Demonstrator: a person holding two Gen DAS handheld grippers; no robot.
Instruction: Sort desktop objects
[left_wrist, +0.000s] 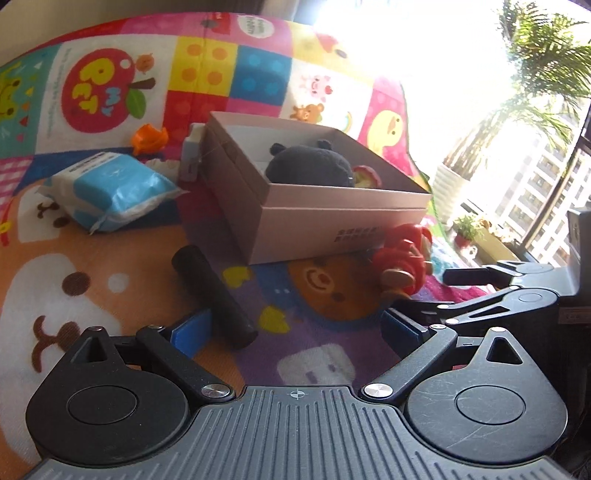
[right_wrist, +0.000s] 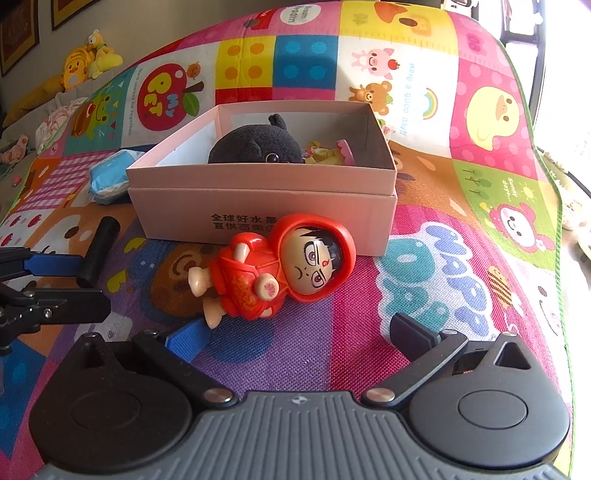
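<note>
A pink cardboard box (left_wrist: 332, 229) (right_wrist: 258, 206) stands on the colourful play mat and holds a black plush toy (left_wrist: 308, 164) (right_wrist: 247, 144) and small yellow-pink toys (right_wrist: 328, 153). A red-hooded doll figure (right_wrist: 280, 266) (left_wrist: 404, 264) lies on the mat against the box front. A black cylinder (left_wrist: 214, 295) (right_wrist: 98, 251) lies left of it. My left gripper (left_wrist: 295, 328) is open, its left finger beside the cylinder. My right gripper (right_wrist: 299, 334) is open, just short of the doll, its left fingertip by the doll's feet.
A blue-white tissue pack (left_wrist: 110, 188) (right_wrist: 110, 173), an orange clip (left_wrist: 149, 138) and a grey-white small item (left_wrist: 192, 151) lie left of the box. Plush toys (right_wrist: 88, 59) sit beyond the mat. A window and plants (left_wrist: 517, 110) are on the right.
</note>
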